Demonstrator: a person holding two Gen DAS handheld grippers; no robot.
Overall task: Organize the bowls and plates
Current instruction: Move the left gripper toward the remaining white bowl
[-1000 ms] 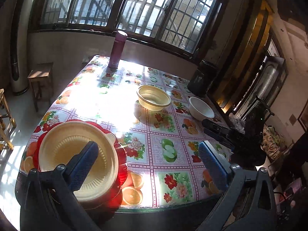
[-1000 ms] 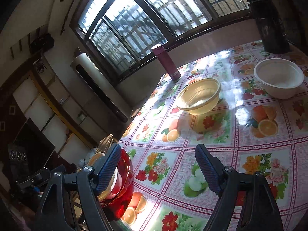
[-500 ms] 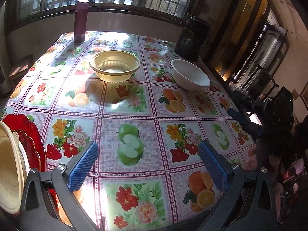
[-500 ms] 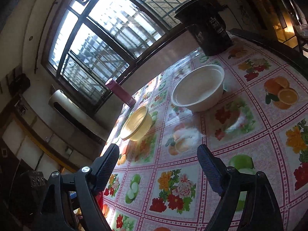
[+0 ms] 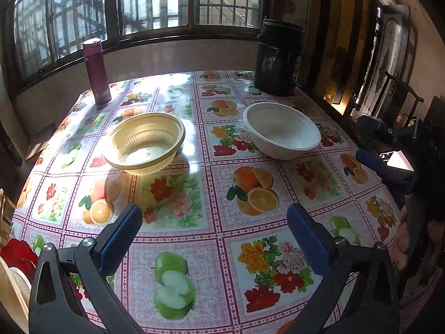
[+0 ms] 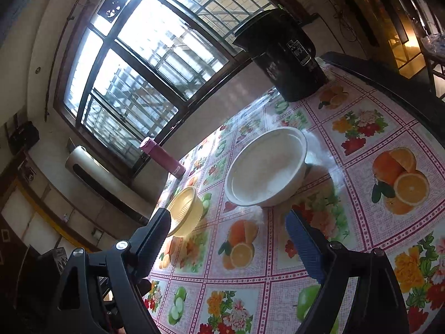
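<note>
Only in the left wrist view are a red plate [image 5: 18, 253] and a cream bowl [image 5: 12, 292] seen, cut off by the lower left edge at the near corner of the tabletop [image 5: 219, 233]; whether the bowl rests on the plate cannot be told. In that view one blue fingertip of the right tongs [image 5: 371, 161] is also caught at the right edge. Only in the right wrist view is a white cylindrical unit [image 6: 83, 169] shown, standing against the wall under the window.

Two bowls are counted in both views: a yellow bowl [image 5: 144, 143] [image 6: 185, 211] and a white bowl [image 5: 282, 130] [image 6: 265, 171], set upright, apart from each other, on the middle of the tabletop. One pink flask [image 5: 96, 73] [image 6: 162, 157] and one black pot [image 5: 279, 58] [image 6: 286, 55] are placed at the far corners, near the window.

The left tongs [image 5: 214, 220] are spread wide over the fruit-patterned cloth, with nothing between them. The right tongs [image 6: 226, 228] are likewise spread and empty, pointed toward the white bowl, which is not touched.
</note>
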